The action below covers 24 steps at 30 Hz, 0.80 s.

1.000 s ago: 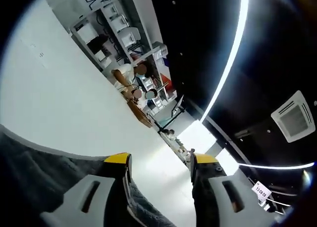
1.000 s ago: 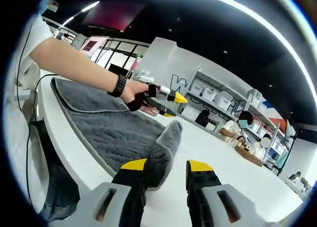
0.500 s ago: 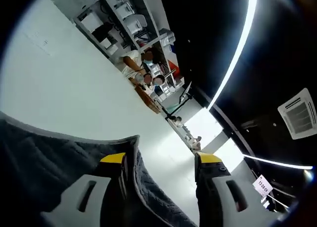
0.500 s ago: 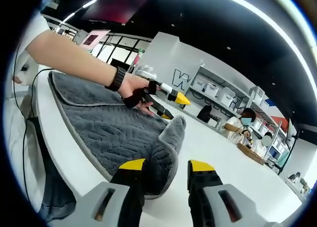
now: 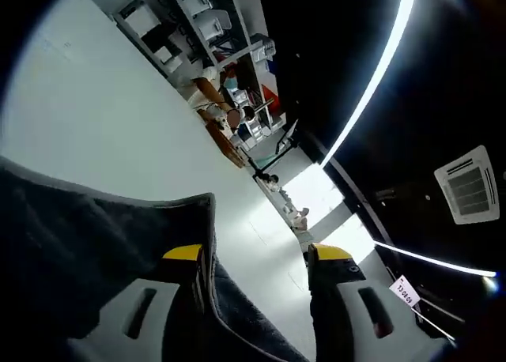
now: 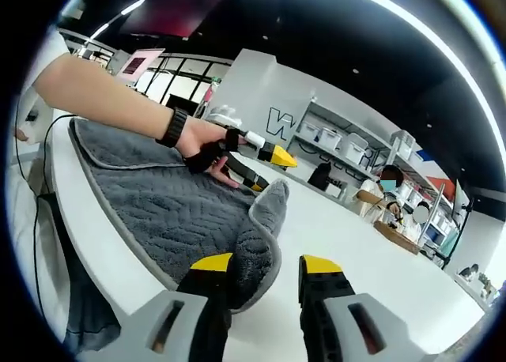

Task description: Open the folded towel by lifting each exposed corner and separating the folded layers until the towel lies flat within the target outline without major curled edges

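On the white table (image 6: 379, 259) the grey towel (image 6: 158, 212) lies spread toward my left side, with its near corner curled up into a raised fold just ahead of my right gripper (image 6: 265, 271). That gripper's jaws stand apart, and the towel's edge sits against the inner face of one jaw; whether I truly have a pinch on it I cannot tell. My left gripper (image 6: 265, 166), seen in the right gripper view with my hand (image 6: 202, 145) around it, hovers over the far part of the same raised fold; its own view shows its jaws apart with towel edge (image 5: 207, 243) lying across one of them. To do this step well, I judge I should take the thin hem only, lift it low, and draw it outward along the table so the layer rolls flat rather than bunching. Lettering on the far wall (image 6: 281, 121) looks like a large W; the rest is unreadable.
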Motion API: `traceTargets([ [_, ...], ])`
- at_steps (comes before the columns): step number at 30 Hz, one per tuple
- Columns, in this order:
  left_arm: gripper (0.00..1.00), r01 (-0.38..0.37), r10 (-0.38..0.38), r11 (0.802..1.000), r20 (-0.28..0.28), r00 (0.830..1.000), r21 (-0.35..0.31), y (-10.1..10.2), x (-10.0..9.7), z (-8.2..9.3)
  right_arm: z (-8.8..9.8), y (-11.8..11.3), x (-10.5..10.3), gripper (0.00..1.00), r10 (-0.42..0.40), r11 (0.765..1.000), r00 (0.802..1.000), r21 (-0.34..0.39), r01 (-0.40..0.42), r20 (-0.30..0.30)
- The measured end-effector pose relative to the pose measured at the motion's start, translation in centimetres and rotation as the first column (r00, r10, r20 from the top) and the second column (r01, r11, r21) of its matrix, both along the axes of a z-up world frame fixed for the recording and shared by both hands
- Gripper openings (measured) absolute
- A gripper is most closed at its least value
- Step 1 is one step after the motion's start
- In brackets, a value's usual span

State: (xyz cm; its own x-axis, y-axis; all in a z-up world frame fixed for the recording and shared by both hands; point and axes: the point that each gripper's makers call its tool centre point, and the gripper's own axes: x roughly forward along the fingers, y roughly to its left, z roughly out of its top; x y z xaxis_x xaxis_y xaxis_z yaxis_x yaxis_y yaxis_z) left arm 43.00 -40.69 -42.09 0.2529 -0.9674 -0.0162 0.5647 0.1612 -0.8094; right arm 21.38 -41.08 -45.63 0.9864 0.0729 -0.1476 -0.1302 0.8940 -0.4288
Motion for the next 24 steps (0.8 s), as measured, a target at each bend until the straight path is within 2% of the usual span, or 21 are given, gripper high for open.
traceTargets([
  [9,0.5,0.004,-0.003,0.998,0.02,1.0,-0.062,-1.0,-1.4,0.9,0.4,-1.7,-0.6,0.27,-0.043,0.999,0.999,-0.003,0.043,0.015],
  [12,0.5,-0.009,0.012,0.998,0.063,0.998,-0.055,-1.3,-1.6,1.0,0.3,-2.4,-0.9,0.26,-0.069,0.997,0.998,-0.015,0.069,0.014],
  [16,0.51,-0.016,0.021,0.999,0.109,0.994,-0.052,-1.7,-2.1,1.1,0.4,-2.4,-1.0,0.25,-0.066,0.998,0.998,-0.002,0.066,0.017],
  [21,0.53,-0.015,0.02,0.999,0.118,0.993,-0.041,-2.1,-2.7,1.0,0.4,-2.7,-1.0,0.26,-0.079,0.997,0.997,-0.02,0.079,0.014],
  [24,0.54,-0.003,0.005,1.0,0.12,0.993,-0.024,-1.9,-2.8,0.6,0.3,-2.9,-1.0,0.25,-0.079,0.997,0.997,-0.006,0.079,0.015],
])
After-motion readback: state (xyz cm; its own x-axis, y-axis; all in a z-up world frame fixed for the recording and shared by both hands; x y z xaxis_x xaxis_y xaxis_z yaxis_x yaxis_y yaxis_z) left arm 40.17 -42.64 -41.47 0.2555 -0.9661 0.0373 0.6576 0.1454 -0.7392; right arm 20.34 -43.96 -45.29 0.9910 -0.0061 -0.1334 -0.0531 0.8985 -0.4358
